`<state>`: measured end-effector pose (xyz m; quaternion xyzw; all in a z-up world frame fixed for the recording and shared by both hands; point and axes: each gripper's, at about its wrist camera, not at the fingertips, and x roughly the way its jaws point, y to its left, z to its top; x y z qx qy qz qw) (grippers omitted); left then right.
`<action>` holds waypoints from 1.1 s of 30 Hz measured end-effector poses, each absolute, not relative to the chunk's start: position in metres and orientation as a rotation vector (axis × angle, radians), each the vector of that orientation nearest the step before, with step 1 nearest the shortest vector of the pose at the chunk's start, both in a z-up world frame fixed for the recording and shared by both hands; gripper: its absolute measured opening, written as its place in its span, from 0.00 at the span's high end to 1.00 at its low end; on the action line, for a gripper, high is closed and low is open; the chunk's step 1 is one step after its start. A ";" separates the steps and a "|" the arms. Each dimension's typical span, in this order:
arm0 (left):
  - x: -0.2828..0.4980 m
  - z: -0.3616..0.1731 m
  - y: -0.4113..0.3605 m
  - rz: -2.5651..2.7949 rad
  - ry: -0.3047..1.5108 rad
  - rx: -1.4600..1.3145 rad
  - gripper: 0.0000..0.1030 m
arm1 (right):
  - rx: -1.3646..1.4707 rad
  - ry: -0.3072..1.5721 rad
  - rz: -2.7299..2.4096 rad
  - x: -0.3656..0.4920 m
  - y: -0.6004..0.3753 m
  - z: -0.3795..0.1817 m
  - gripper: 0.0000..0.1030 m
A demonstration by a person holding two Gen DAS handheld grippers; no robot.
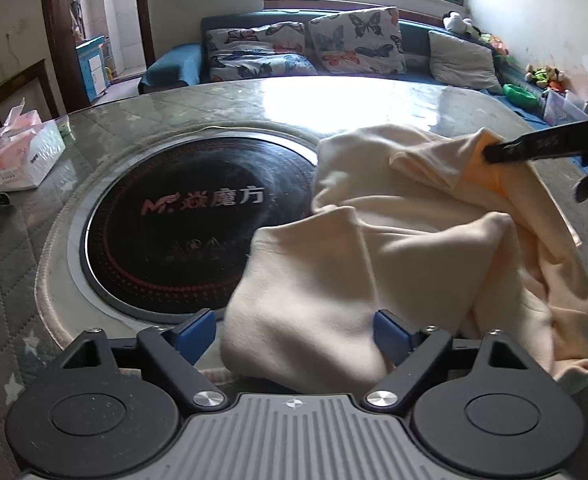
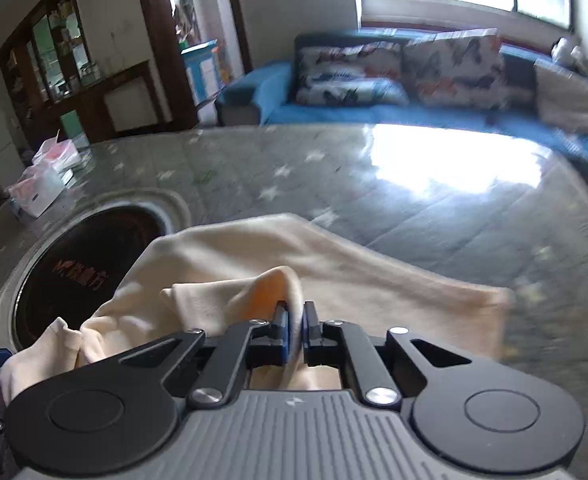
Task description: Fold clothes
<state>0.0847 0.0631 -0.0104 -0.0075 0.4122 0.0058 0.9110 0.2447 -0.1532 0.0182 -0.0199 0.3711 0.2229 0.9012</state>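
A cream garment (image 1: 434,240) lies crumpled on the round table, partly over the black cooktop disc (image 1: 181,220). My left gripper (image 1: 296,334) is open, its blue pads on either side of a bunched fold at the garment's near end. My right gripper (image 2: 294,330) is shut on an edge of the cream garment (image 2: 334,276) and holds it lifted above the table. In the left wrist view the right gripper's fingers (image 1: 534,146) reach in from the right, pinching a raised peak of cloth.
The table (image 2: 414,208) has a grey quilted cover with stars under glass. A tissue pack (image 1: 21,156) sits at its far left edge. A blue sofa with butterfly cushions (image 1: 334,44) stands behind the table under the window.
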 end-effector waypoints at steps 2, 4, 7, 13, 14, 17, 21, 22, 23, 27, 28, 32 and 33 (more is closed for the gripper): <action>0.077 -0.005 0.060 -0.008 0.828 -0.025 0.15 | -0.047 0.726 0.428 0.234 -0.167 0.029 0.97; 0.071 0.001 0.057 -0.027 0.807 -0.027 0.14 | -0.050 0.679 0.372 0.219 -0.185 0.042 0.98; 0.066 0.002 0.050 -0.036 0.806 -0.015 0.14 | -0.044 0.619 0.274 0.191 -0.213 0.054 0.98; 0.058 -0.002 0.049 -0.020 0.829 -0.063 0.13 | -0.007 0.604 0.089 0.132 -0.273 0.048 0.98; 0.055 -0.003 0.049 -0.019 0.832 -0.074 0.13 | -0.004 0.621 0.060 0.125 -0.281 0.040 0.98; 0.046 -0.002 0.046 -0.018 0.836 -0.102 0.13 | 0.025 0.686 -0.010 0.110 -0.302 0.017 0.97; 0.037 0.000 0.035 -0.027 0.841 -0.108 0.12 | 0.048 0.726 -0.059 0.095 -0.315 -0.007 0.94; 0.036 0.001 0.032 -0.029 0.841 -0.107 0.12 | 0.050 0.725 -0.064 0.093 -0.316 -0.010 0.94; 0.035 0.001 0.028 -0.031 0.842 -0.106 0.12 | 0.050 0.720 -0.065 0.091 -0.317 -0.011 0.93; 0.043 -0.008 0.015 0.022 0.860 -0.074 0.14 | 0.035 0.691 -0.070 0.084 -0.317 -0.010 0.89; 0.043 -0.009 0.017 0.030 0.856 -0.077 0.18 | 0.024 0.681 -0.072 0.082 -0.316 -0.008 0.85; 0.046 -0.010 0.023 0.059 0.836 -0.088 0.31 | -0.015 0.642 -0.072 0.074 -0.313 0.002 0.75; 0.047 -0.011 0.024 0.066 0.831 -0.091 0.35 | -0.016 0.635 -0.065 0.073 -0.313 0.004 0.74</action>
